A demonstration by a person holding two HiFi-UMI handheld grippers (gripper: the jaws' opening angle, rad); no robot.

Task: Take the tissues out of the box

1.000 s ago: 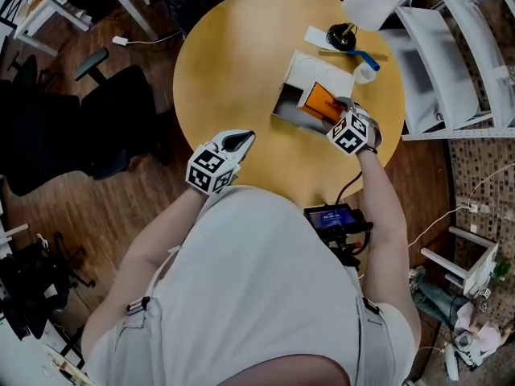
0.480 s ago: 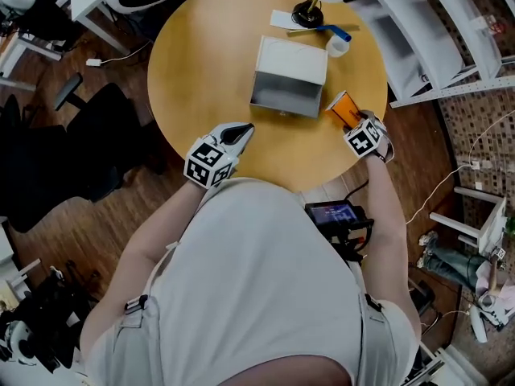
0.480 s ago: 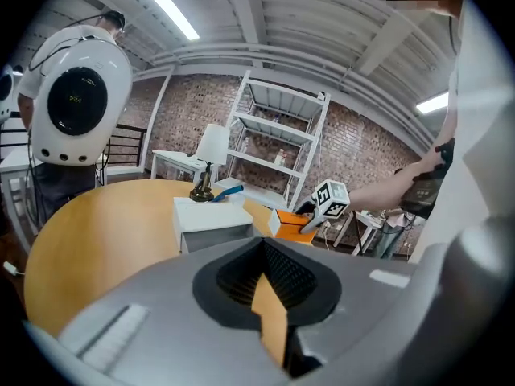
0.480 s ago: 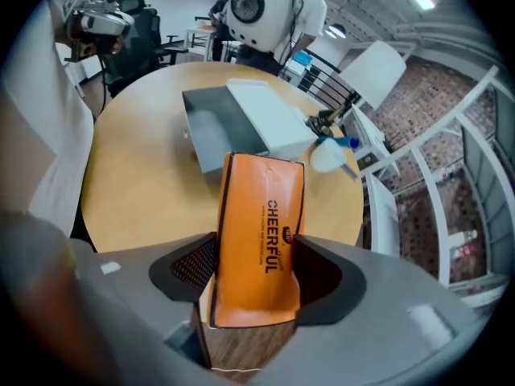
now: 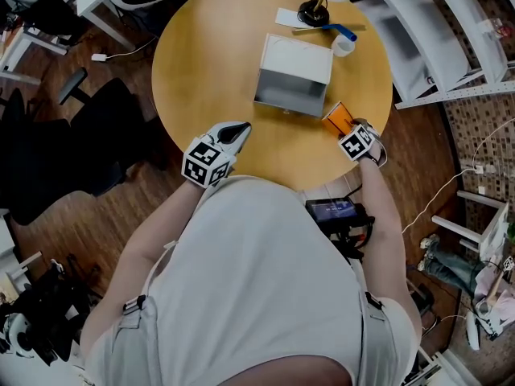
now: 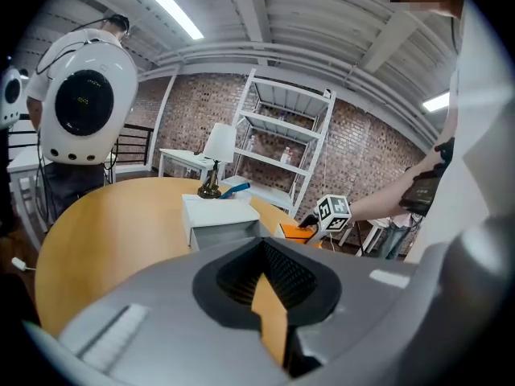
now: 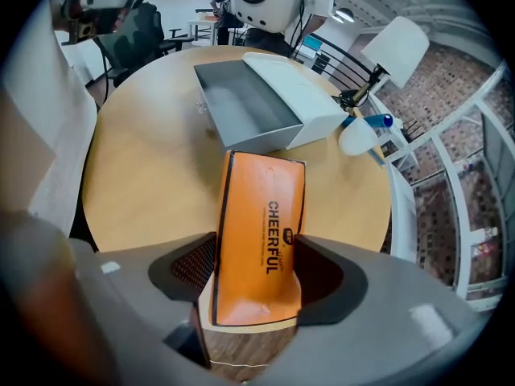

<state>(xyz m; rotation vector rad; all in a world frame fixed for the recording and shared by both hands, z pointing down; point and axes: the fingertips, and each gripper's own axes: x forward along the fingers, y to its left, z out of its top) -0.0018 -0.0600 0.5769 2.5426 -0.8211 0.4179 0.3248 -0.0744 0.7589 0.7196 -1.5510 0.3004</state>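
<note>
R gripper [image 7: 256,273] gripped orange tissue pack [image 7: 262,223] – black print read "CHEERFUL"; L gripper [image 6: 266,273] – jaws together, empty.

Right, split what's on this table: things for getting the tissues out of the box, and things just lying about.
For the job:
- orange tissue pack, gripped by the right gripper
- white box, open
- left gripper, empty

Lying about:
- desk lamp
- blue-handled tool
- small white cup
- white card
</note>
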